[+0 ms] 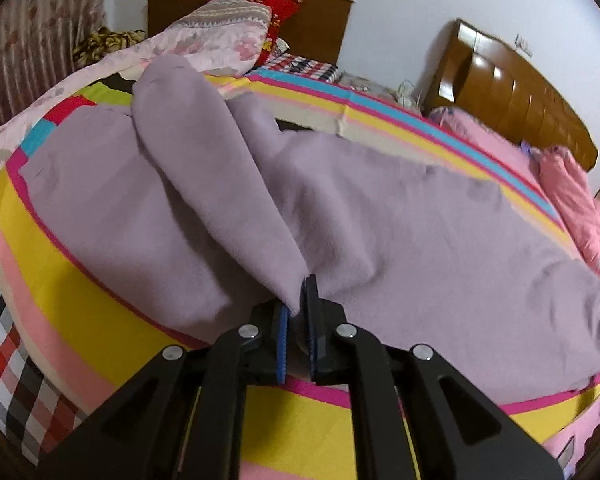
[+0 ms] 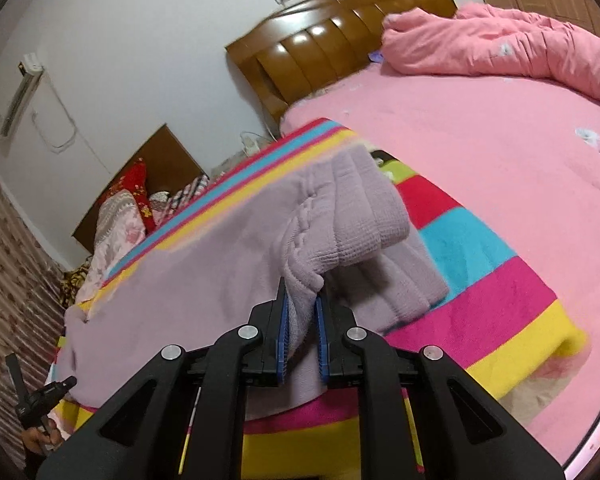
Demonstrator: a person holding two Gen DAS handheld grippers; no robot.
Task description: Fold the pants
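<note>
Left black plastic tongs [image 1: 303, 300] show blue ribbed pads and round silver screws on angular linkage arms; right black plastic tongs [image 2: 302, 302] match exactly

L gripper [image 1: 303, 294], R gripper [image 2: 302, 298]: jaws apparently clamped.

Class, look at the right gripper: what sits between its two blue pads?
A bunched fold of the lilac pants, near the ribbed waistband, pinched in the right gripper; right wrist view.

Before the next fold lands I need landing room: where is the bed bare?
Free: pink sheet between striped blanket and pink quilt; also the blanket's near stripes. Crowded: pants fill its middle, pillows pile by the far headboard.
</note>
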